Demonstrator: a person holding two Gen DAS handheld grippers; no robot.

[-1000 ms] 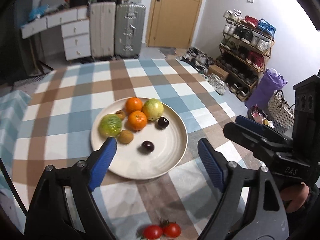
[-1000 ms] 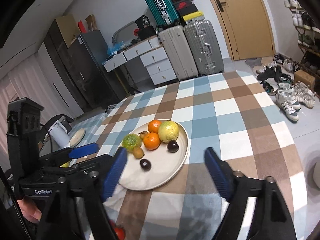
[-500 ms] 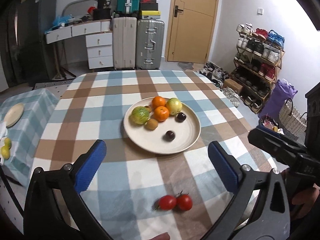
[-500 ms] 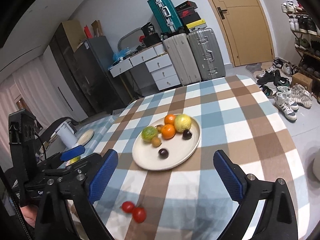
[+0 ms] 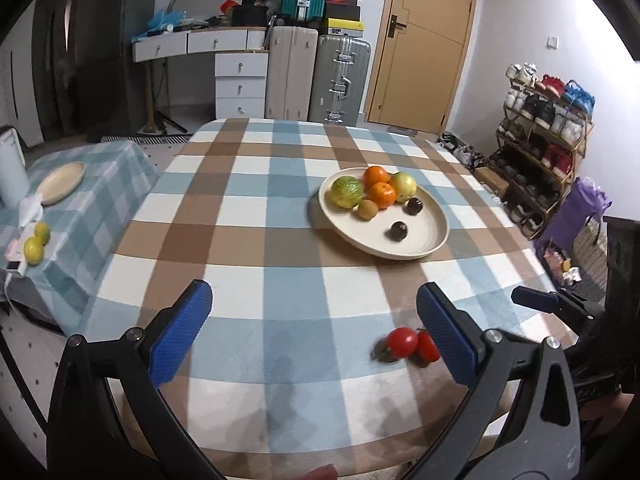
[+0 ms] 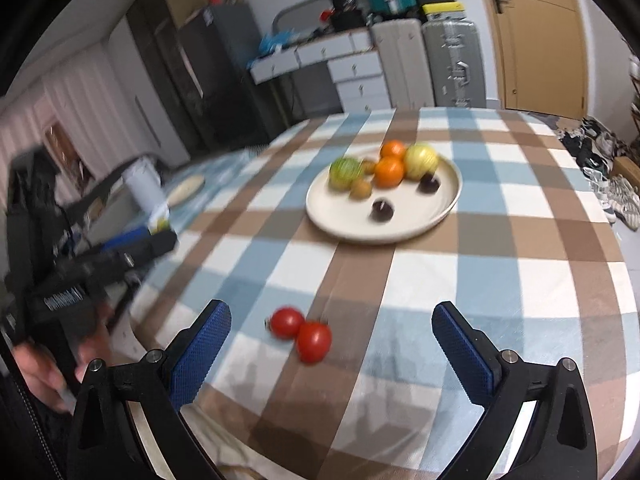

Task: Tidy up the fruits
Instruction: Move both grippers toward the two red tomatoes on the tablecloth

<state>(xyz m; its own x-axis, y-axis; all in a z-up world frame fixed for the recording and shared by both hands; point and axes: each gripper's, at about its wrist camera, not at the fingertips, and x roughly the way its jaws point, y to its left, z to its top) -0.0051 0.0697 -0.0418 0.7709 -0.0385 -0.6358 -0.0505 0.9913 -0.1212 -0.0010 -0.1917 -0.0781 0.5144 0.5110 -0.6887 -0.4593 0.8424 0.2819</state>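
Observation:
A cream plate (image 5: 425,255) on the checked tablecloth holds two oranges (image 5: 380,186), a yellow-green fruit, a green ribbed fruit, small brown fruits and two dark round ones. Two red tomatoes (image 5: 402,342) lie on the cloth near the front edge. My left gripper (image 5: 312,300) stands open and empty, with the tomatoes beside its right finger. My right gripper (image 6: 330,320) hovers just behind the tomatoes (image 6: 304,332). Its jaws are opening, and nothing is between the pads. The plate (image 6: 408,224) lies farther back.
A low side table (image 5: 92,200) at the left carries a small plate (image 5: 60,182), two lemons (image 5: 36,244) and a white container. Suitcases, drawers and a door stand behind. A shoe rack (image 5: 544,140) and a purple bag are on the right.
Both grippers have drawn back from the plate toward the table's front edge, and their jaws have widened. The tomatoes now sit close in front of the fingers.

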